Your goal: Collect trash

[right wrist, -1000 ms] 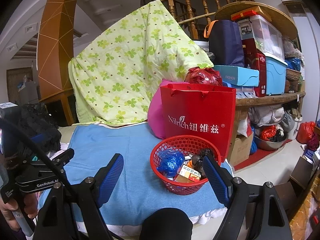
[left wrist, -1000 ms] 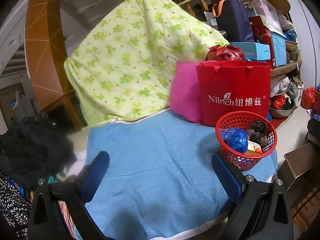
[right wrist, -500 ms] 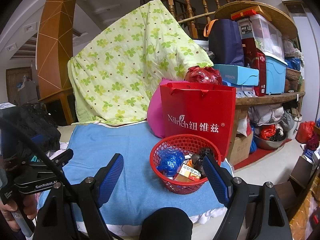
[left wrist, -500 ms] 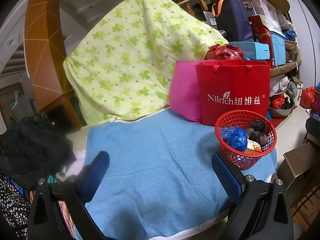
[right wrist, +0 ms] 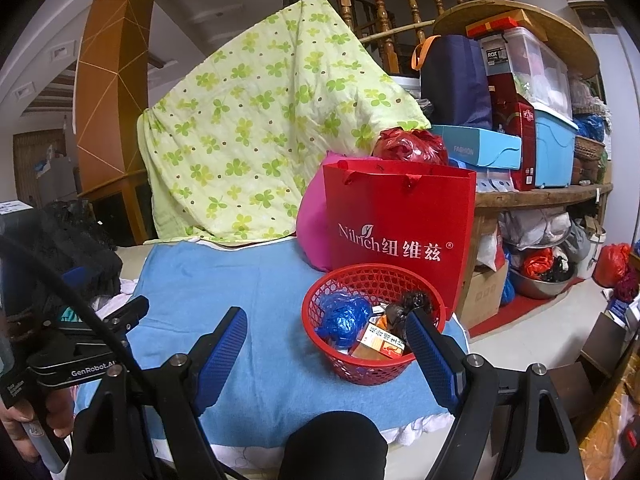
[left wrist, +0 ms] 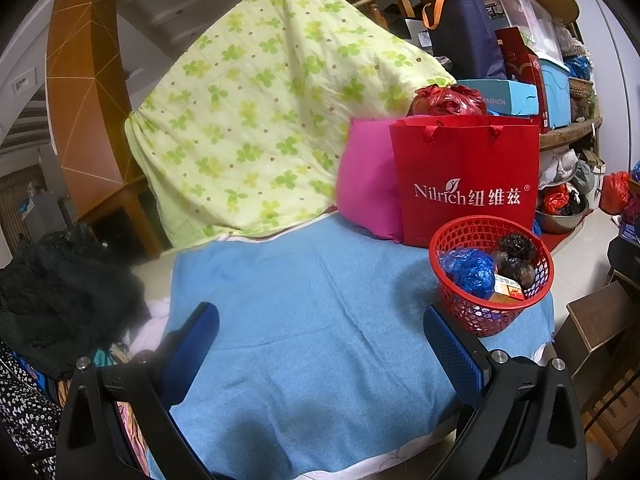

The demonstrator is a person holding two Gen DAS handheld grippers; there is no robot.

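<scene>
A red mesh basket (left wrist: 464, 240) (right wrist: 352, 372) stands on the blue cloth (left wrist: 312, 320) (right wrist: 260, 320) at its right end. It holds a crumpled blue bag (left wrist: 468, 270) (right wrist: 340, 318), dark crumpled bags (left wrist: 516, 256) (right wrist: 412, 304) and an orange carton (left wrist: 508, 292) (right wrist: 380, 344). My left gripper (left wrist: 320, 344) is open and empty over the cloth, left of the basket. My right gripper (right wrist: 326, 348) is open and empty, its right finger in front of the basket's near rim. The left gripper body (right wrist: 80, 356) shows in the right wrist view.
A red paper bag (left wrist: 464, 176) (right wrist: 400, 232) and pink cushion (left wrist: 364, 184) stand behind the basket. A green clover quilt (left wrist: 256, 120) hangs at the back. Black clothes (left wrist: 60, 292) lie left. Stacked boxes and shelves (right wrist: 532, 140) fill the right; floor drops off beyond the cloth's right edge.
Almost nothing has moved. Both grippers stay open and hold their places, with only a slight drift of the views.
</scene>
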